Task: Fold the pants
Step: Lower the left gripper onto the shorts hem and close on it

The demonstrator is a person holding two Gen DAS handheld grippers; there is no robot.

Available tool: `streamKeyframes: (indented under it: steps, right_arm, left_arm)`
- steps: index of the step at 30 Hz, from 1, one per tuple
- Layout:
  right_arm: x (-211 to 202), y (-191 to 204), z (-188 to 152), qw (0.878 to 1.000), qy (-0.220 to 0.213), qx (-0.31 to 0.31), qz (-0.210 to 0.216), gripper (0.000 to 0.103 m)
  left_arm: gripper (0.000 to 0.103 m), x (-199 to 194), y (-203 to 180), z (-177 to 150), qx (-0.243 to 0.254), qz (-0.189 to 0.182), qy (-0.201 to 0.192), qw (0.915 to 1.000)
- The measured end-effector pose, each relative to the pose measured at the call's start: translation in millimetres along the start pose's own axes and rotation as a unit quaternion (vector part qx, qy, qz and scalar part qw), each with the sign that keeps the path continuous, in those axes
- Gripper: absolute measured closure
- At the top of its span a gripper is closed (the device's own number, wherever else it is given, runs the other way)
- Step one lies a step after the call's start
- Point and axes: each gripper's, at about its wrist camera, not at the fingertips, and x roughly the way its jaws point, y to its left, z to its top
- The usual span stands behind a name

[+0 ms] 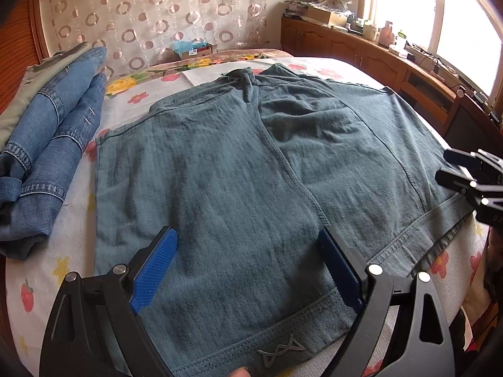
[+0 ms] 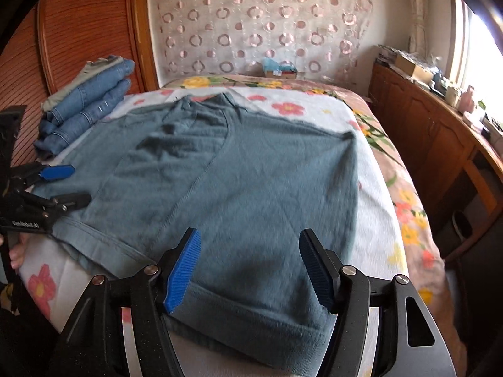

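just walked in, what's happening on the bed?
A person with a handheld gripper in each hand is folding teal pants spread flat on a floral bedsheet. Both grippers are open over the near edge and grip nothing: the left gripper hangs over one hem, the right gripper over the other. The pants look partly folded, with the drawstring waist at the far end. Folded jeans are stacked to the left.

Folded jeans (image 1: 47,144) crowd the bed's (image 2: 377,188) left edge; its right side lies free.
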Motion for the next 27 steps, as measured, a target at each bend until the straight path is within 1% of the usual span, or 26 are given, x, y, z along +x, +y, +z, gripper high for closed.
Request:
streamKeyframes:
  steps: [2, 3, 7, 8, 12, 13, 14, 15, 17, 19, 21, 22, 27]
  right_arm:
    - [2.0, -1.8, -5.3, 1.0, 0.012, 0.006, -0.007, 0.036]
    - [-1.4, -2.2, -8.9, 1.0, 0.002, 0.002, -0.012, 0.035]
    - [-8.4, -7.8, -14.5, 1.0, -0.003, 0.005, -0.02, 0.034]
    - [-9.7, -2.8, -15.2, 1.0, -0.003, 0.003, -0.024, 0.033]
    - [-12.7, -8.3, -18.5, 1.0, -0.004, 0.004, -0.027, 0.03]
    - [-11.4, -6.8, -18.0, 1.0, -0.004, 0.006, -0.028, 0.029]
    - [-12.7, 3.2, -19.4, 0.999, -0.003, 0.006, -0.031, 0.028]
    - [-12.6, 2.7, -19.6, 0.999, -0.003, 0.006, -0.035, 0.028]
    - [0.1, 24.1, -8.4, 0.999, -0.001, 0.007, -0.039, 0.026]
    - [0.2, 25.7, -7.4, 0.999, -0.001, 0.006, -0.039, 0.026]
    - [0.4, 25.9, -7.4, 0.999, -0.001, 0.007, -0.04, 0.026]
    - [0.1, 25.7, -7.6, 0.999, -0.001, 0.006, -0.04, 0.026]
    - [1.7, 25.6, -7.5, 0.999, -0.003, 0.006, -0.042, 0.025]
  left_arm:
    - [0.011, -0.1, -0.5, -0.2, 0.001, 0.001, 0.002, 1.0]
    - [0.011, -0.3, -0.8, -0.1, 0.002, 0.001, 0.002, 1.0]
    - [0.011, -3.3, 2.1, -2.8, 0.007, -0.003, 0.009, 0.9999]
    - [0.011, -4.4, 3.7, -3.4, 0.005, -0.003, 0.012, 0.9999]
    - [0.011, -18.6, 17.8, -15.3, -0.011, -0.009, 0.009, 0.9999]
    - [0.011, -24.5, 22.5, -19.7, -0.019, -0.016, 0.004, 0.9997]
    - [0.011, -32.0, 29.7, -25.7, -0.029, -0.021, -0.002, 0.9994]
    - [0.011, -35.9, 33.8, -29.0, -0.034, -0.019, -0.005, 0.9992]
    - [0.011, -44.2, 44.7, -37.7, -0.042, -0.003, -0.01, 0.999]
    - [0.012, -51.7, 56.0, -46.5, -0.053, 0.006, -0.014, 0.9985]
    - [0.014, -57.0, 66.4, -55.8, -0.066, 0.012, -0.017, 0.9976]
    - [0.017, -57.9, 69.7, -59.3, -0.071, 0.011, -0.017, 0.9973]
    - [0.025, -61.7, 76.0, -75.3, -0.084, 0.007, -0.021, 0.9962]
